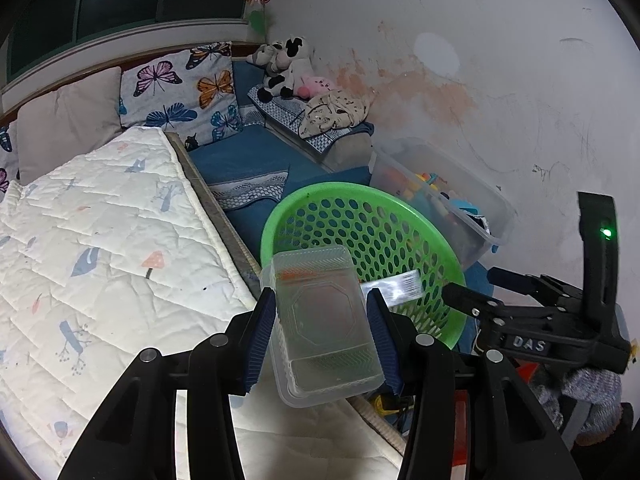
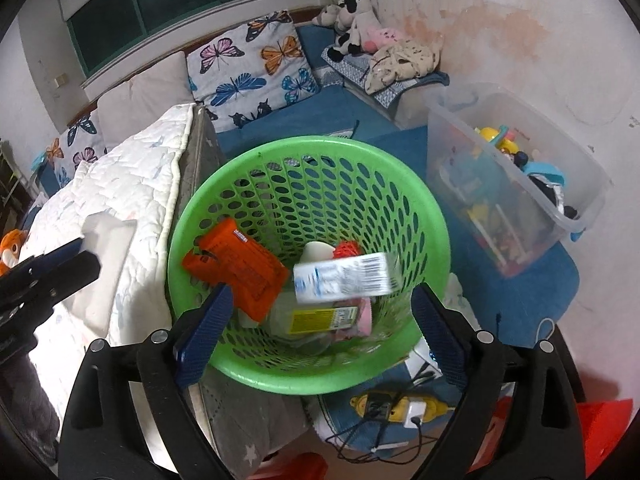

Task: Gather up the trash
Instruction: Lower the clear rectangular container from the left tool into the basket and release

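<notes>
The left gripper [image 1: 322, 332] is clamped on a clear plastic food container [image 1: 324, 328], its blue pads pressing the two long side walls. The container's long axis runs forward along the fingers, open mouth or lid side facing the camera, far end pointing at the green mesh wastebasket [image 1: 362, 248]. That basket lies straight ahead and slightly right of the container, its near rim just beyond the far end, so the coming move looks like a short push forward over the rim before letting go.

The right gripper [image 2: 320, 320] hangs directly above the basket with its fingers spread wide and nothing between them. A white carton with a barcode [image 2: 342, 278] sits between them in the view, blurred, most likely falling into the basket; its long axis lies crosswise, left to right. Below it rest an orange box [image 2: 236, 268] tilted against the left wall and a yellow-labelled wrapper [image 2: 322, 318].

The right gripper is nearer the basket, but the left one carries the remaining trash, beside the white quilted mattress [image 1: 100, 240].
</notes>
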`<state>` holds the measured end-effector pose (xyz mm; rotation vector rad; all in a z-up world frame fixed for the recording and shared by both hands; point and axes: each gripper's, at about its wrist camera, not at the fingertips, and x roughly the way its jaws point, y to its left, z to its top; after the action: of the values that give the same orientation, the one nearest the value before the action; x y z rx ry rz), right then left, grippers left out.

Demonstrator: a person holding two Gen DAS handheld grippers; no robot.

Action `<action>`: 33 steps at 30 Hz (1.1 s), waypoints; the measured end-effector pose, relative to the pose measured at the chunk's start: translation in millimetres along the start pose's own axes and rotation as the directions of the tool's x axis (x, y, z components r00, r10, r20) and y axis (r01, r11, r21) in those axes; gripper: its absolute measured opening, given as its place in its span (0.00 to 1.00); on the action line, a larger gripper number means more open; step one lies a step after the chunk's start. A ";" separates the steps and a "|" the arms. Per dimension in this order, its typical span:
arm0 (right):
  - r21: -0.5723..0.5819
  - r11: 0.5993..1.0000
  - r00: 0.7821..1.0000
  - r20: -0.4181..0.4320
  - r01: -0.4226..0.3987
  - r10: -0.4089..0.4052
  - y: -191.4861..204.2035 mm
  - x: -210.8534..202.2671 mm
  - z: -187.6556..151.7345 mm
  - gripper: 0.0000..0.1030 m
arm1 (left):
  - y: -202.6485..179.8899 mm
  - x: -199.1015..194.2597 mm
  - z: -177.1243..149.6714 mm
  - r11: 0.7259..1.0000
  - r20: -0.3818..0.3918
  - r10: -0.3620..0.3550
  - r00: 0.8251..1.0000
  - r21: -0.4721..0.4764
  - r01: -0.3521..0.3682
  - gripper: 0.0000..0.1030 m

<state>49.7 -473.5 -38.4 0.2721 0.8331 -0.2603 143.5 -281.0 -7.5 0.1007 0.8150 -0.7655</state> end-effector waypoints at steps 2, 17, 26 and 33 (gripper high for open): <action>-0.003 1.000 1.000 0.009 0.003 -0.003 -0.4 -3.8 -3.2 0.88 | -2.2 3.9 0.8 1.000 -0.007 -0.009 1.000 0.001 0.009 0.45; 0.010 1.000 0.999 0.036 0.004 -0.004 -7.5 -16.7 -16.5 0.88 | -26.8 36.4 5.9 0.998 -0.050 -0.047 0.998 0.028 0.049 0.45; 0.034 0.999 1.000 0.029 0.005 -0.006 -15.8 -14.1 -22.4 0.88 | -32.1 54.3 5.6 0.998 -0.073 -0.039 0.997 0.041 0.042 0.45; 0.052 0.999 1.000 0.027 -0.001 0.000 -18.8 -14.7 -26.1 0.88 | -33.2 56.9 5.2 0.998 -0.072 -0.040 0.997 0.042 0.043 0.54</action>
<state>16.1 -480.5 -46.6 0.3170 0.8005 -0.2848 150.0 -340.1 -36.4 0.1507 0.8707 -0.8231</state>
